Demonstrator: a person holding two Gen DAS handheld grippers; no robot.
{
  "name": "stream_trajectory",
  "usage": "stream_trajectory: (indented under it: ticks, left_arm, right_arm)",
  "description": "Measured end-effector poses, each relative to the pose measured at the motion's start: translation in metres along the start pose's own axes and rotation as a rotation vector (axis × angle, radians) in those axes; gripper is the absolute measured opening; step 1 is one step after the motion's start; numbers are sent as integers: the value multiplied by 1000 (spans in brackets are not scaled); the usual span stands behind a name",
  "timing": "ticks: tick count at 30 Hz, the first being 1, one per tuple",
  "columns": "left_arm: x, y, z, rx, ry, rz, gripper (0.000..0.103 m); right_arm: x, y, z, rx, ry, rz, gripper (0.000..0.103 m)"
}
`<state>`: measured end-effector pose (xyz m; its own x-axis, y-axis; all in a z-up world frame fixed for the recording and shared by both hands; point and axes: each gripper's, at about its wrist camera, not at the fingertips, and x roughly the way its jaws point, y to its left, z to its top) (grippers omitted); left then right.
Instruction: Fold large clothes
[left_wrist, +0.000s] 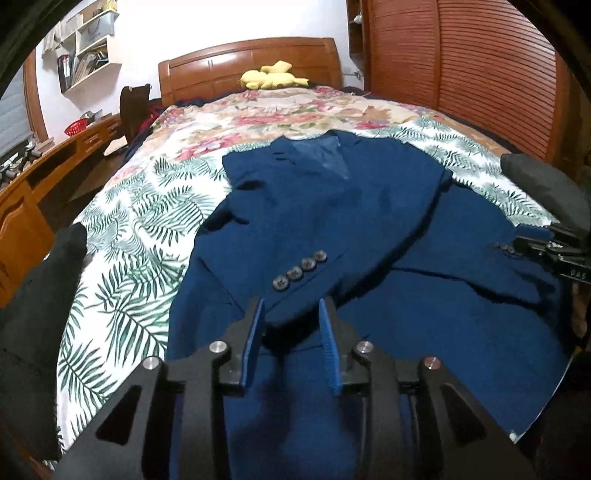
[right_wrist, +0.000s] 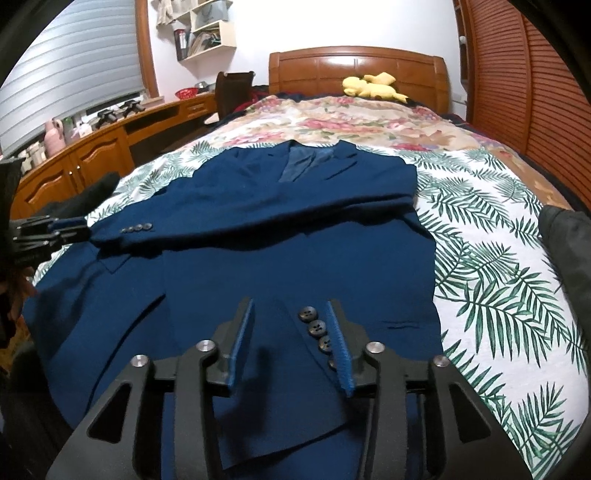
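Note:
A dark blue suit jacket (left_wrist: 332, 206) lies face up on the bed, collar towards the headboard, both sleeves folded across its front. My left gripper (left_wrist: 291, 306) is open; the cuff with several grey buttons (left_wrist: 301, 264) lies loose at its fingertips. In the right wrist view, my right gripper (right_wrist: 290, 302) is also open over the other cuff, whose buttons (right_wrist: 316, 326) sit beside the right finger (right_wrist: 340, 332). Each gripper also shows at the edge of the other view: the right gripper (left_wrist: 535, 243) and the left gripper (right_wrist: 66, 227).
The bed's leaf-and-flower cover (right_wrist: 498, 258) spreads around the jacket. A yellow plush toy (left_wrist: 273, 75) lies by the wooden headboard (left_wrist: 251, 62). A wooden desk (right_wrist: 92, 151) runs along the left, and louvred wardrobe doors (left_wrist: 461, 74) stand on the right. Dark cloth (left_wrist: 48, 288) lies at the bed's edges.

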<state>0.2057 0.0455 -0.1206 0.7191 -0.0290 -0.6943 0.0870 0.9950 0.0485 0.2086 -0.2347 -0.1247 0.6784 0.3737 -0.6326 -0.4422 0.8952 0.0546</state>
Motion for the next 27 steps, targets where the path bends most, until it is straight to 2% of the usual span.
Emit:
stream_trajectory:
  ticks: [3, 11, 16, 20, 22, 25, 27]
  left_arm:
    - [8, 2, -4, -12, 22, -7, 29]
    - [34, 5, -10, -24, 81, 2, 29]
    - [31, 7, -10, -48, 45, 14, 29]
    - [18, 3, -8, -11, -13, 31, 28]
    - [10, 0, -6, 0, -37, 42, 12]
    - [-3, -3, -2, 9, -69, 41, 3]
    - [-12, -7, -1, 21, -86, 30, 1]
  right_arm:
    - [5, 2, -2, -11, 19, 0, 50]
    - [26, 16, -12, -86, 98, -53, 51]
    - [28, 17, -16, -96, 97, -68, 53]
    - [29, 17, -17, -95, 97, -69, 54]
    - [29, 17, -17, -97, 97, -70, 55]
    - [30, 17, -16, -97, 98, -72, 56]
    - [30, 16, -17, -96, 99, -71, 56]
